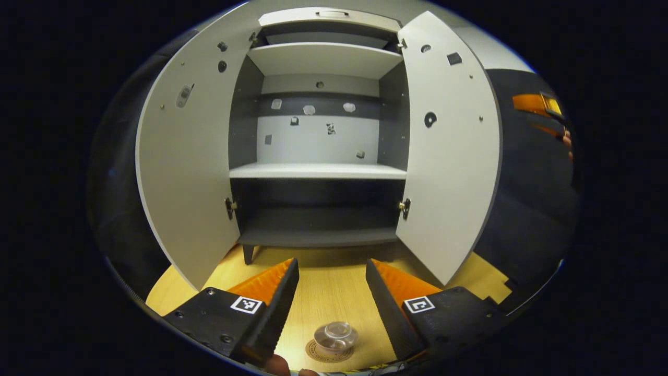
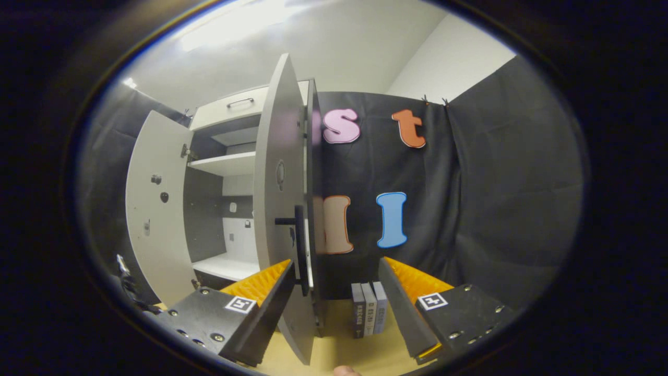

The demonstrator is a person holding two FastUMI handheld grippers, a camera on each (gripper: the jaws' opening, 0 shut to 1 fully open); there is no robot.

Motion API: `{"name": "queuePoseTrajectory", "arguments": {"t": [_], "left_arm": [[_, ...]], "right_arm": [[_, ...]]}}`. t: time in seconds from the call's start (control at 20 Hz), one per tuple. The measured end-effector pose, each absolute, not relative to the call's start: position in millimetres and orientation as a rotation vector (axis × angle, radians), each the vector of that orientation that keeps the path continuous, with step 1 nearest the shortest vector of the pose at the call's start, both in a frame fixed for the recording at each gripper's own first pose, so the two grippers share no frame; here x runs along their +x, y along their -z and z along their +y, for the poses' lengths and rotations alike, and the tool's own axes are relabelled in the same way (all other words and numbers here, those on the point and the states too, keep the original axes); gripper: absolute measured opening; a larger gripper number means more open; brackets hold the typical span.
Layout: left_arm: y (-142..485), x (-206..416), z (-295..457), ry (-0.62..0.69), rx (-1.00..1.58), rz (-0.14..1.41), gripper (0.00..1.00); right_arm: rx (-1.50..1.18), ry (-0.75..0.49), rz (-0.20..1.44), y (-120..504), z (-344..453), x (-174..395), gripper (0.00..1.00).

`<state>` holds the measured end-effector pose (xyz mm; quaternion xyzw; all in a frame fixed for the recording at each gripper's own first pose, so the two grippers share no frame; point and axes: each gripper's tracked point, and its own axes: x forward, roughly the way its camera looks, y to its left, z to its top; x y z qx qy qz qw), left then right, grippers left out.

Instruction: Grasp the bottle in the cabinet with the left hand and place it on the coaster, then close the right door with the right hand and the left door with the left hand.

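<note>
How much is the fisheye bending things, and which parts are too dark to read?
Left gripper view: both open cabinet doors bow outward, the middle shelf stays nearly straight, the bottom compartment lies in deep shadow, and the clear bottle on the coaster is lit but curved near the rim. Right gripper view: the right door's edge curves, with ceiling glare at top left.

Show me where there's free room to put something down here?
The cabinet's middle shelf and bottom shelf lie bare between the open doors. The tabletop before the cabinet is free, down to the bottle on its coaster.
</note>
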<state>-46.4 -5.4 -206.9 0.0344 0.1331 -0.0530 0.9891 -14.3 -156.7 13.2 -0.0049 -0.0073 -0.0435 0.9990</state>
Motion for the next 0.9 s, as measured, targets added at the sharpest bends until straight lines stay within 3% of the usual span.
{"name": "queuePoseTrajectory", "arguments": {"t": [0.15,0.3,0.35,0.6,0.9], "left_arm": [[164,-40,-2,0.091,0.066,0.21,0.83],[132,-35,9,0.066,0.088,0.194,0.93],[123,-34,14,0.054,0.095,0.189,0.91],[85,-30,46,-0.021,0.053,0.153,0.93],[48,-39,94,-0.081,0.006,0.084,0.93]], "right_arm": [[-0.011,0.09,-0.015,-14,-155,-6,0.93],[-0.005,0.088,-0.016,-14,-149,-2,0.94],[-0.004,0.085,-0.015,-14,-146,0,0.97],[-0.011,0.07,0.008,-5,-129,2,0.93],[-0.047,-0.056,0.0,-4,-58,11,0.97]]}}
